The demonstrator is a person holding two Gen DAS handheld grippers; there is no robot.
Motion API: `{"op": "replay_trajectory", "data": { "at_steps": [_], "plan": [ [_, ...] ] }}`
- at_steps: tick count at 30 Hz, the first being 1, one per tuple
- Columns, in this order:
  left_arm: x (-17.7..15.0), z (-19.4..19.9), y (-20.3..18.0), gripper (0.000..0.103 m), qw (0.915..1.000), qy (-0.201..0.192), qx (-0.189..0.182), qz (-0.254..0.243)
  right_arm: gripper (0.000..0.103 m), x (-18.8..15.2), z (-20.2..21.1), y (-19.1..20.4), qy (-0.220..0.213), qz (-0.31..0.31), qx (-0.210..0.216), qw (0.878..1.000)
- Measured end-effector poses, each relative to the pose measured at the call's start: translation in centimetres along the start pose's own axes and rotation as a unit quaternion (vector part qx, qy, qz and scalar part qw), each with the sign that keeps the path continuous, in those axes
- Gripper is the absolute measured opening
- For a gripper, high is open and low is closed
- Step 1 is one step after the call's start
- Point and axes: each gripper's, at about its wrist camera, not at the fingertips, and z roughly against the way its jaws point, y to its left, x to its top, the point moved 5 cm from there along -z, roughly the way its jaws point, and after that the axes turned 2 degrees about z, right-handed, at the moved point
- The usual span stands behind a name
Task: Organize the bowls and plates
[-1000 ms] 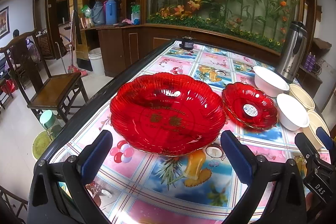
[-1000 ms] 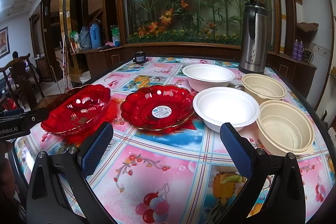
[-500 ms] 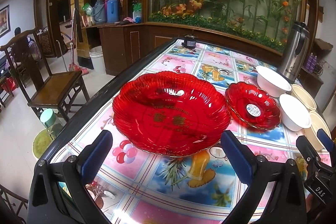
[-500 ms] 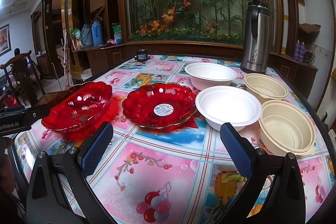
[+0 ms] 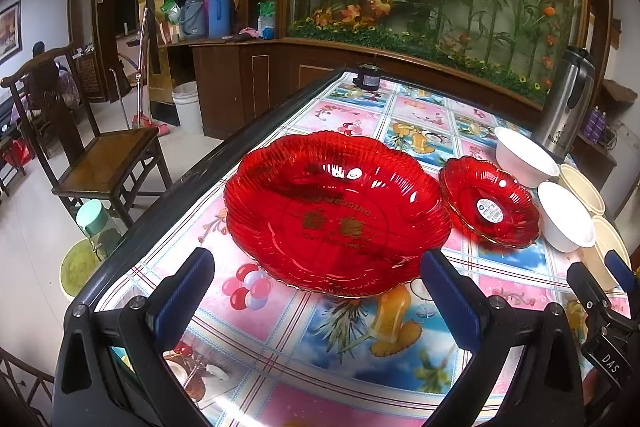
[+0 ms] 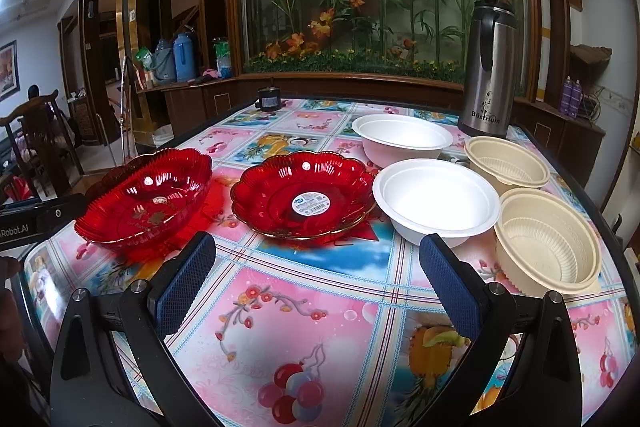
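A large red scalloped plate (image 5: pixel 336 215) (image 6: pixel 146 199) lies on the table just ahead of my open left gripper (image 5: pixel 316 291). To its right sits a smaller red plate (image 5: pixel 490 207) (image 6: pixel 304 199) with a round sticker. Two white bowls (image 6: pixel 436 197) (image 6: pixel 404 137) and two cream bowls (image 6: pixel 548 243) (image 6: pixel 508 163) stand further right. My right gripper (image 6: pixel 316 279) is open over the bare tablecloth, short of the small plate and the near white bowl. Neither gripper holds anything. The right gripper (image 5: pixel 600 279) shows at the left view's right edge.
A steel thermos jug (image 6: pixel 490 67) stands at the back right of the table, a small dark cup (image 6: pixel 268 99) at the far edge. A wooden chair (image 5: pixel 96 147) and a green-lidded jar (image 5: pixel 96 223) sit on the floor left of the table edge (image 5: pixel 172 195).
Both grippers have risen and drawn back slightly, so the plates and bowls sit a little lower and smaller in view. Nothing on the table has moved.
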Motion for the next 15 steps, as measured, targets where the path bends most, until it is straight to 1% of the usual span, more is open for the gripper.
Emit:
{"op": "replay_trajectory", "data": {
  "at_steps": [5, 11, 15],
  "plan": [
    [0.1, -0.2, 0.6, 0.103, 1.0000, 0.001, 0.004, 0.002, 0.103, 0.2, 0.0, 0.0, -0.001, -0.001, -0.009, 1.000],
    [0.6, -0.6, 1.8, 0.103, 0.9999, 0.004, 0.015, 0.008, 0.103, 1.6, -0.9, 1.5, -0.002, -0.033, 0.015, 0.999],
    [1.5, -1.3, 3.4, 0.103, 0.9996, 0.014, 0.020, 0.013, 0.103, 3.5, -2.3, 4.3, 0.005, -0.049, 0.058, 0.997]
  ]
}}
